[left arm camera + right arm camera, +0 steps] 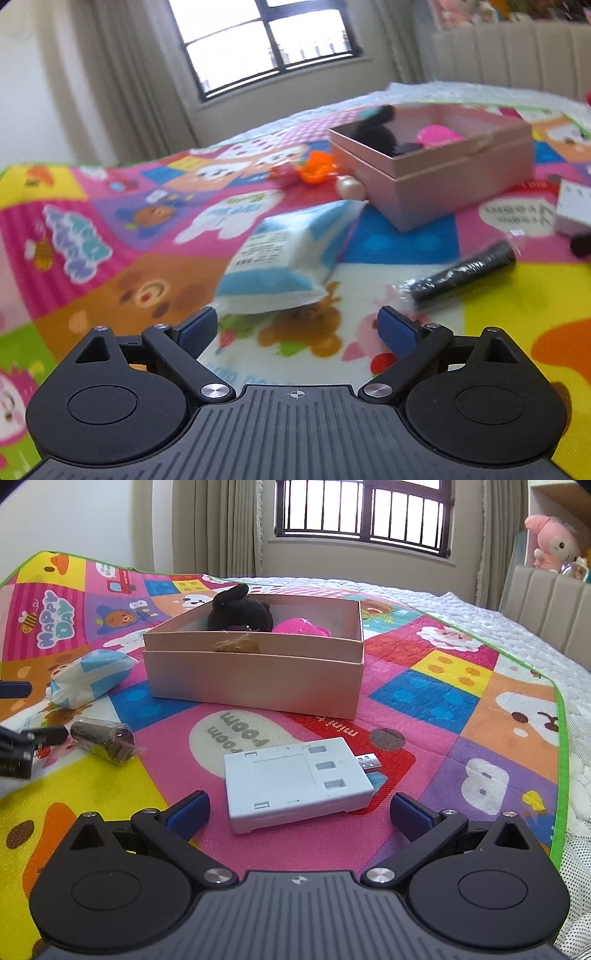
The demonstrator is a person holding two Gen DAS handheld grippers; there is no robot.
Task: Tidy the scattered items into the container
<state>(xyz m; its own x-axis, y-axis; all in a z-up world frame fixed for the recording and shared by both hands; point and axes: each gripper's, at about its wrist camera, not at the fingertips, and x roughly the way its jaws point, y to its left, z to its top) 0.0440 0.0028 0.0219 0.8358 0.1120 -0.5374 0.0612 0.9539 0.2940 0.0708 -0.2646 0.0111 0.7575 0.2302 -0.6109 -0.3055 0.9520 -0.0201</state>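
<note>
A pink open box stands on a colourful play mat and holds a black plush toy and a pink item. My left gripper is open and empty, just short of a blue-and-white tissue pack. A black wrapped roll lies to its right. My right gripper is open, with a pale grey USB device lying on the mat between and just ahead of its fingers.
An orange toy, a small red-pink toy and a cream ball lie left of the box. The mat covers a white quilted bed. A window and curtains are behind; a padded headboard with plush toys is at right.
</note>
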